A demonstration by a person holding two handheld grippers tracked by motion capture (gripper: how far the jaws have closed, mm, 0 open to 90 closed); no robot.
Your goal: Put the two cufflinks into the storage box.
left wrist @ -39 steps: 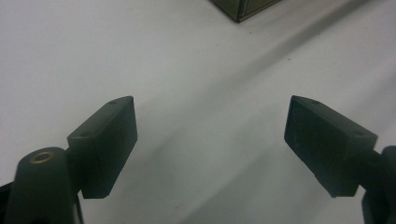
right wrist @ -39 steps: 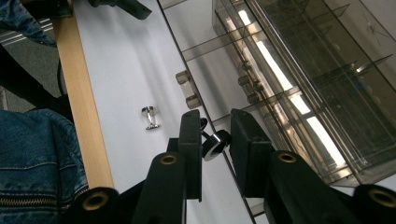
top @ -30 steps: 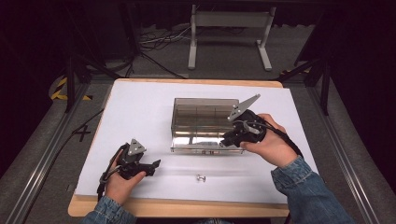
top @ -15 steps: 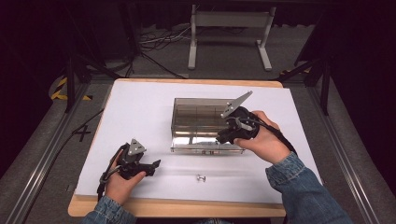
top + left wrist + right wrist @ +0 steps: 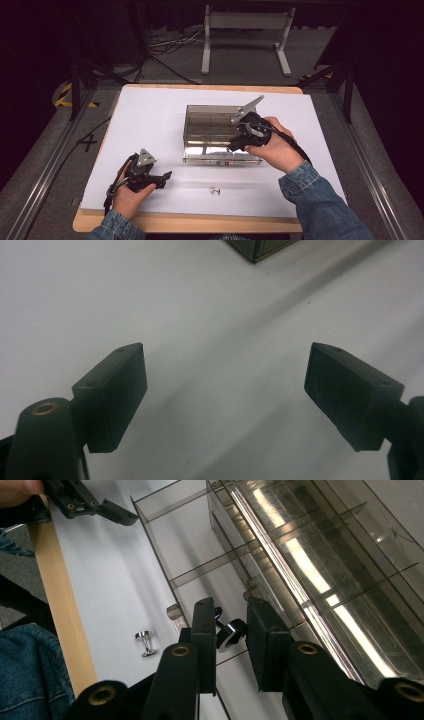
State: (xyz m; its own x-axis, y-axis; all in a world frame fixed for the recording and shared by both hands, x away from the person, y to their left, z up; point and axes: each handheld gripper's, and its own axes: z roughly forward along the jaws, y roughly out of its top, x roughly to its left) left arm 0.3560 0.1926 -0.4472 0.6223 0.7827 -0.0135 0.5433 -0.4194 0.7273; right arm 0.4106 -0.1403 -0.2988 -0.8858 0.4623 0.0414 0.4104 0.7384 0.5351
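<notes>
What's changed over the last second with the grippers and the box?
The right gripper has shifted a little left and down the high view, over the open lid of the clear compartment box. Its jaws hold a small shiny cufflink, as before. The left gripper stays open, resting near the table's front edge, and the second cufflink on the white mat has not moved.

My left gripper [image 5: 159, 178] sits low near the tabletop's front-left corner, jaws spread wide, nothing between the pads [image 5: 116, 390]. Left hand [image 5: 131, 192] wraps it from behind, forearm in from the front edge. My right gripper [image 5: 231, 630] is angled down right of centre, jaws narrowed. Right hand [image 5: 278, 147] grips it, denim sleeve [image 5: 320, 202] trailing to the front-right corner.
</notes>
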